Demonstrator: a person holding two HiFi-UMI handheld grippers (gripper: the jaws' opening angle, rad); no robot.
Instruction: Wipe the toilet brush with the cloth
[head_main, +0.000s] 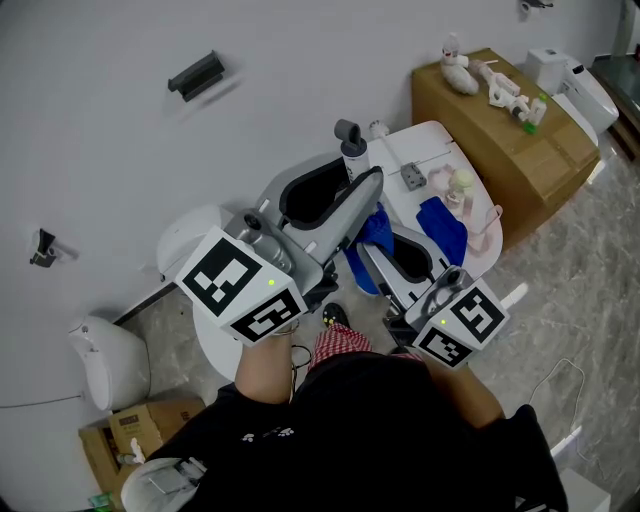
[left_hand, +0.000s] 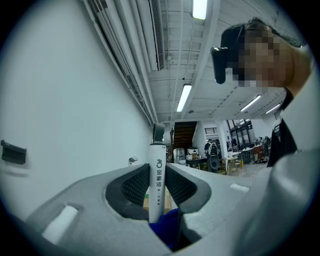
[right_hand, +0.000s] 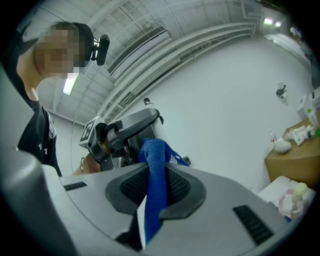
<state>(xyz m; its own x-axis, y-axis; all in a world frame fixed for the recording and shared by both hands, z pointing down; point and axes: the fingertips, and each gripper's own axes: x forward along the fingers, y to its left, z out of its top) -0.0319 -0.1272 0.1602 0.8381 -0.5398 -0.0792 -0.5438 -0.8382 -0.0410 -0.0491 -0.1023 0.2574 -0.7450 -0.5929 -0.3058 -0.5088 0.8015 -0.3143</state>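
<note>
The toilet brush's white handle (left_hand: 156, 186) with a grey cap (left_hand: 158, 133) stands upright between the jaws of my left gripper (left_hand: 156, 172), which is shut on it. In the head view the grey cap (head_main: 350, 135) shows above the left gripper (head_main: 367, 186). My right gripper (right_hand: 152, 172) is shut on a blue cloth (right_hand: 155, 165); its upper end lies against the handle just below the left jaws. The cloth (head_main: 376, 232) hangs between both grippers, with the right gripper (head_main: 372, 256) just below it. The brush head is hidden.
A white toilet with a dark bowl (head_main: 312, 192) lies below the grippers. Beside it, a white top (head_main: 432, 150) carries a second blue cloth (head_main: 441, 226) and small items. A cardboard box (head_main: 500, 140) stands at the right, and another white toilet (head_main: 575, 85) behind it.
</note>
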